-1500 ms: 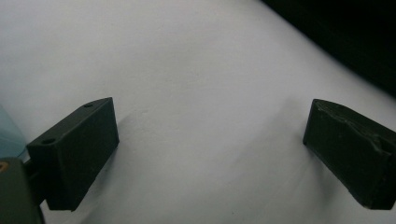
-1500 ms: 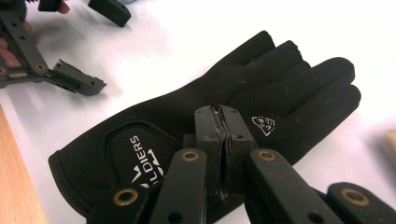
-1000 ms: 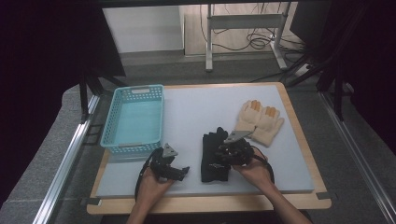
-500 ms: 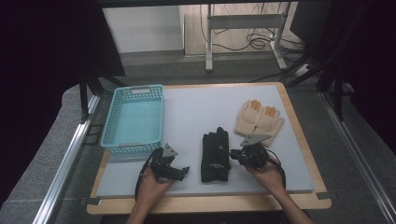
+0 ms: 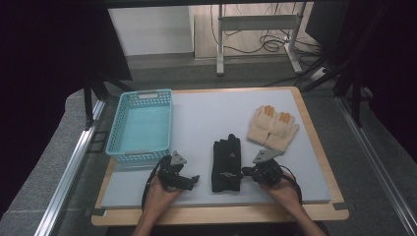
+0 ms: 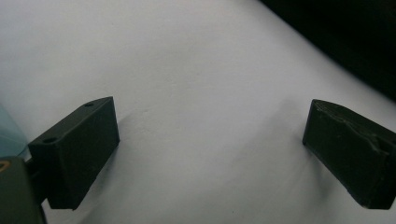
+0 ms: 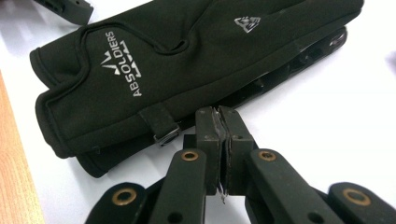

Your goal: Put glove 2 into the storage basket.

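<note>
A pair of black gloves (image 5: 226, 162) lies stacked flat on the grey mat, near its front middle. In the right gripper view the top black glove (image 7: 163, 60) shows white lettering and a small wrist clip. My right gripper (image 5: 247, 172) rests just right of the gloves' cuff end. Its jaws have just been closing, and the right gripper (image 7: 222, 115) now stands shut with nothing between its pads, its tips at the lower glove's edge. My left gripper (image 5: 193, 180) sits left of the gloves, and the left gripper (image 6: 210, 140) is open wide over bare mat.
A teal plastic basket (image 5: 140, 95) stands at the mat's left, close behind my left hand. A pair of tan gloves (image 5: 273, 127) lies at the right, behind my right hand. The wooden table edge (image 7: 14, 177) runs along the mat's front.
My right gripper has moved off the black gloves to their right and lower, and its jaws have closed. The black gloves now lie flat. My left gripper has kept still.
</note>
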Motion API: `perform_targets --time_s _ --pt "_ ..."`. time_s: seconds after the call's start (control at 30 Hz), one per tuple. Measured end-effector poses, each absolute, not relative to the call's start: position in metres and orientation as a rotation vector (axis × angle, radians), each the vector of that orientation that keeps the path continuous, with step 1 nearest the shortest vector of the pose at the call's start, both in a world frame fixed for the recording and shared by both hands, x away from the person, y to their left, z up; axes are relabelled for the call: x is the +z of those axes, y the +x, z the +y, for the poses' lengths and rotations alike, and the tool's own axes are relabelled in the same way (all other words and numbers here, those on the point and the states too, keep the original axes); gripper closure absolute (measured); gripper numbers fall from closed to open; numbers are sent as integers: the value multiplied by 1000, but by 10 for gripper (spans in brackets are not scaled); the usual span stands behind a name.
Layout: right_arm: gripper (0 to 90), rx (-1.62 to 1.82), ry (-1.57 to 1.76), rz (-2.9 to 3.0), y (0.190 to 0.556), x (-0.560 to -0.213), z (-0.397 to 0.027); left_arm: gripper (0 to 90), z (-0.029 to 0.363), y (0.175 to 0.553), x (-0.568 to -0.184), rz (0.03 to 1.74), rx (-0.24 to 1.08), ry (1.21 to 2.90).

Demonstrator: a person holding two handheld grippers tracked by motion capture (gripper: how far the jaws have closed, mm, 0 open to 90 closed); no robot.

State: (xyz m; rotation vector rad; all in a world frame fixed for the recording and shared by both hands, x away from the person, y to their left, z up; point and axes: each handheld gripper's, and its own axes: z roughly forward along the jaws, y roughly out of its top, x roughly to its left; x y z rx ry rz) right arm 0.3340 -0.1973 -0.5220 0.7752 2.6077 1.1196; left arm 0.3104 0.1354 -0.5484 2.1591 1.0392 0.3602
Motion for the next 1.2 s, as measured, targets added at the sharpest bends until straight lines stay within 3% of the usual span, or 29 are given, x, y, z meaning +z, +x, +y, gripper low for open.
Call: perform_targets --time_s 1.2 --pt "833 1156 684 2675 336 -532 -145 19 150 311 -550 1045 368 2171"
